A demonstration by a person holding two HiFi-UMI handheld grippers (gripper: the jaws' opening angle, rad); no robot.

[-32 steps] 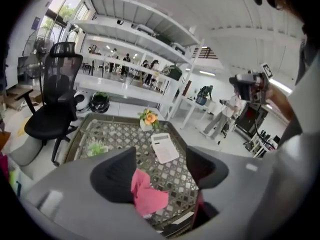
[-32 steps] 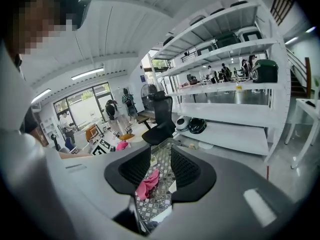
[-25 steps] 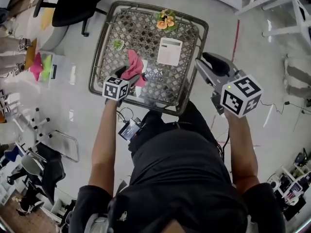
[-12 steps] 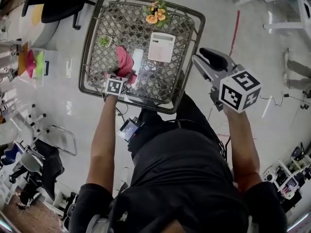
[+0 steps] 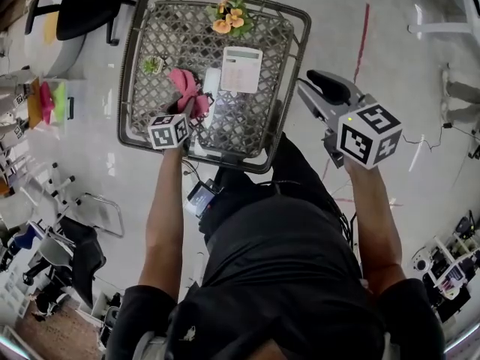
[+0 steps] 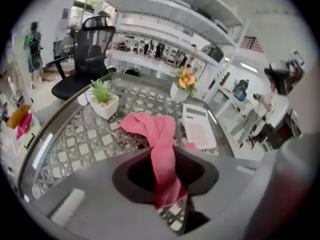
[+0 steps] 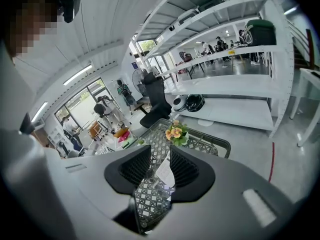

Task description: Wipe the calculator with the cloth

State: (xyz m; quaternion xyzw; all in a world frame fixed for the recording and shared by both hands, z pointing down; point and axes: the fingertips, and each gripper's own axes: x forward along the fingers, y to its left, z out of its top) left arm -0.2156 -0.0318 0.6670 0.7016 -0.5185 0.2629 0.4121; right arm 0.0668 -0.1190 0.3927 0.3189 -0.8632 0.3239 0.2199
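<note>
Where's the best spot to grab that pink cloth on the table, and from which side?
Its narrow near tail, coming from the person's side: the cloth lies bunched, with that strip trailing toward the table edge. The left gripper is shut on that end.

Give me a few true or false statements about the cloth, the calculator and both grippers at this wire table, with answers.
1. The left gripper is shut on the pink cloth. True.
2. The cloth is spread over the calculator. False: the calculator lies uncovered on the table, with the cloth beside it, on its left in the head view.
3. The right gripper is holding the calculator. False: it is open and empty, up in the air off the table's right edge.
4. A pot of orange flowers stands at the table's far edge, beyond the calculator. True.
</note>
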